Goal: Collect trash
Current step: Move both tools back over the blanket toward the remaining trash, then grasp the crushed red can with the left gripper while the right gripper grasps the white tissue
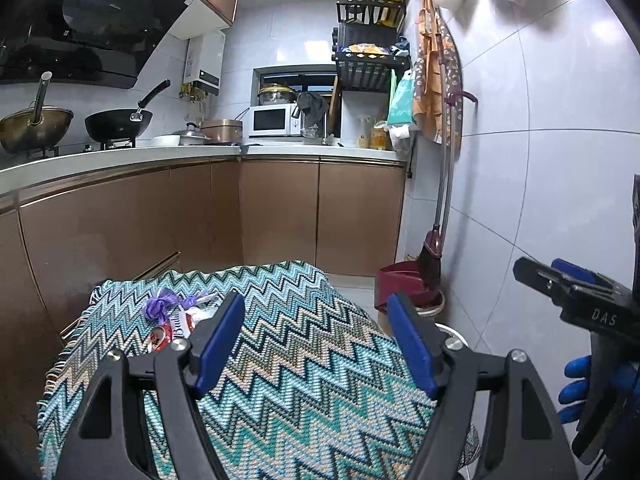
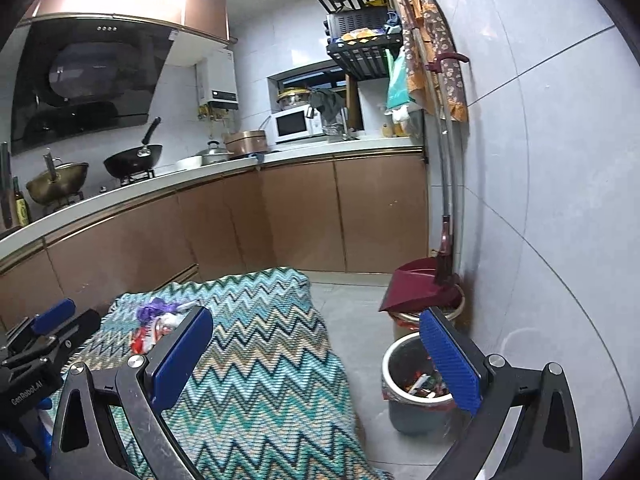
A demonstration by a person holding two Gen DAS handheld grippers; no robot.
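A zigzag-patterned cloth (image 1: 304, 360) covers the table in a small kitchen, wrappers (image 1: 176, 324) lying at its far-left end. Both the left gripper (image 1: 316, 340) and the right gripper (image 2: 316, 356) stand spread and empty. Only the right wrist view shows the trash bin (image 2: 400, 412).

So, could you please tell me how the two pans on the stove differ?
The left pan is brass-coloured with a pale, nearly upright handle; the right pan is black with a dark handle slanting up to the right. The left one looks deeper. Both are round and sit on the stove.
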